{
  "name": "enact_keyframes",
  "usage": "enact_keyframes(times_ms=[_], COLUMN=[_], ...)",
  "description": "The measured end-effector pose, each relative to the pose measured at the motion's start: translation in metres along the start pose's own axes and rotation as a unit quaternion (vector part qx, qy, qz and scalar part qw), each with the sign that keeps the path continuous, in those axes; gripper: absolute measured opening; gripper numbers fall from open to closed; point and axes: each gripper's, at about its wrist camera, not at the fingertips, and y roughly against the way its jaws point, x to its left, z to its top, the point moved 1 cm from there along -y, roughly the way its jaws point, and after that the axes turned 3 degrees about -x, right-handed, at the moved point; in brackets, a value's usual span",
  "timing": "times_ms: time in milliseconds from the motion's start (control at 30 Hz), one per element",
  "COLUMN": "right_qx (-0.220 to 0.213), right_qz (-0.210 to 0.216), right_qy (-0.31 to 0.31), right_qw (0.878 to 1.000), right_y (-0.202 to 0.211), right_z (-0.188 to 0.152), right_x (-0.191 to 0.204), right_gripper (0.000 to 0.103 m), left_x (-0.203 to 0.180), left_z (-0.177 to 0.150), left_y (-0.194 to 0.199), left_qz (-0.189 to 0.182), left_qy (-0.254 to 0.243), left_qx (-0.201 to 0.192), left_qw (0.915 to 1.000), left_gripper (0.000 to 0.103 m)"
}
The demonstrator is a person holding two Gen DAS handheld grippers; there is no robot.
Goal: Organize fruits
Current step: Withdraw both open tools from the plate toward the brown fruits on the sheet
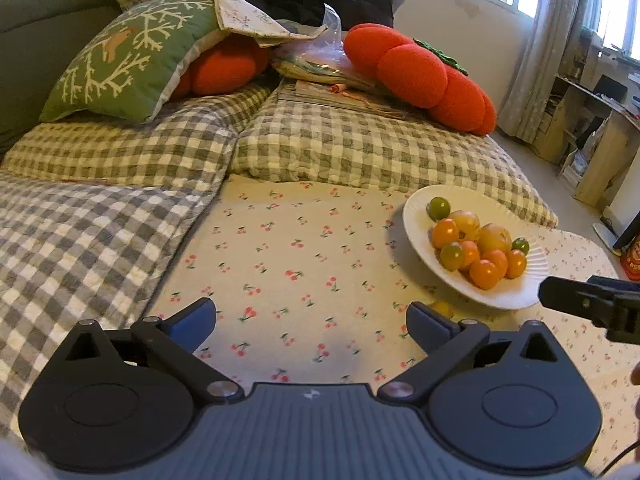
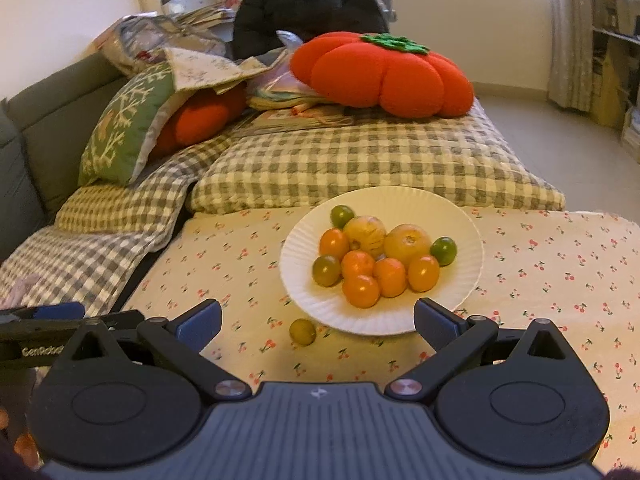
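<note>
A white paper plate point(image 2: 448, 208) point(image 1: 416, 216) lies on the cherry-print cloth point(image 2: 560, 264) point(image 1: 288, 240), piled with several orange, yellow and green fruits point(image 2: 362, 264) point(image 1: 476, 244). One small yellow-green fruit point(image 2: 303, 331) lies loose on the cloth just in front of the plate; in the left wrist view only a yellow sliver point(image 1: 442, 306) of it shows behind a finger. My right gripper point(image 2: 318, 320) is open and empty, just short of the plate. My left gripper point(image 1: 312, 320) is open and empty over bare cloth, left of the plate. The right gripper's finger point(image 1: 576, 300) pokes in at the right edge.
Checked quilts point(image 2: 360, 160) point(image 1: 120, 216) border the cloth at the back and left. Two orange pumpkin-shaped cushions point(image 2: 384, 72) point(image 1: 420, 72), a green pillow point(image 1: 128, 60) and a dark jacket point(image 2: 304, 4) lie behind. The left gripper's finger point(image 2: 52, 314) shows at the left edge. Shelves point(image 1: 592, 120) stand far right.
</note>
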Motion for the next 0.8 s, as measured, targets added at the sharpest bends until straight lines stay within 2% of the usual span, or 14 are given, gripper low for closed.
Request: enact_keyframes(times_ms=[100,433,800], right_qx=[0.001,0.007,0.038], right_qz=[0.005,0.019,0.024], right_qy=[0.014,0.046,0.067], right_qw=[1.0,0.999,0.997], right_y=[0.006,0.021,0.014], right_z=[-0.006,-0.023,-0.037], right_x=[0.009,0.028,0.037], right_gripper=[0.102,0.102,0.102], left_x=[0.007,0.03,0.03], left_z=[-0.006,-0.021,-0.052], left_y=[0.003,0.014,0.01], left_qz=[0.008,-0.007,-0.026], left_qy=[-0.003,0.031,0.007], left_qx=[-0.001,0.009,0.062], left_qw=[1.0,0.9994,0.9977], left_gripper=[0.096,0.096,0.096])
